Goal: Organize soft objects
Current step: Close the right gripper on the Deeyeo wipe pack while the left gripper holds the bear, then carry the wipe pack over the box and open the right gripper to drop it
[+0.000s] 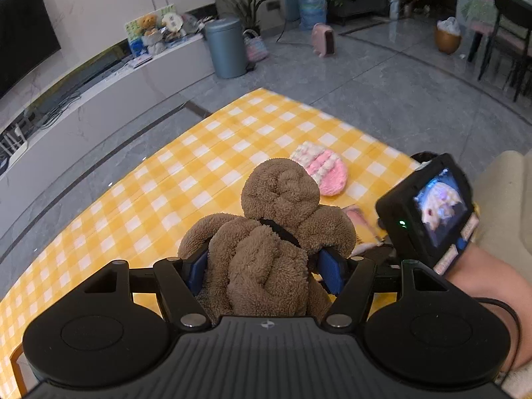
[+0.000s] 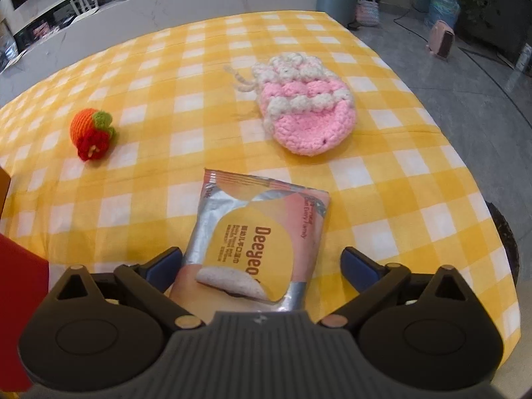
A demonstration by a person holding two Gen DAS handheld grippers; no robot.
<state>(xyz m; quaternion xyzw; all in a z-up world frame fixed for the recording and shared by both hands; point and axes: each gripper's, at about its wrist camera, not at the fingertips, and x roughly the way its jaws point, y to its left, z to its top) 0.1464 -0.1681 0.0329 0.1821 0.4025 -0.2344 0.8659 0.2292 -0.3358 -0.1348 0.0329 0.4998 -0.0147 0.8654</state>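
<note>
My left gripper (image 1: 264, 266) is shut on a brown plush toy (image 1: 276, 222) and holds it above the yellow checked table (image 1: 186, 166). My right gripper (image 2: 262, 259) is open, its fingers either side of a flat wet-wipes pack (image 2: 256, 242) that lies on the table (image 2: 166, 76). A pink and white crocheted pouch (image 2: 306, 116) lies beyond the pack; it also shows in the left wrist view (image 1: 324, 169). A small orange and red knitted toy (image 2: 91, 133) lies at the left. The right gripper's camera (image 1: 429, 212) and the hand show at the right of the left wrist view.
A red object (image 2: 20, 286) stands at the left edge of the right wrist view. Beyond the table are grey floor, a white TV bench (image 1: 109, 83), a grey bin (image 1: 226, 46), a water bottle (image 1: 312, 6) and a dark chair (image 1: 512, 40).
</note>
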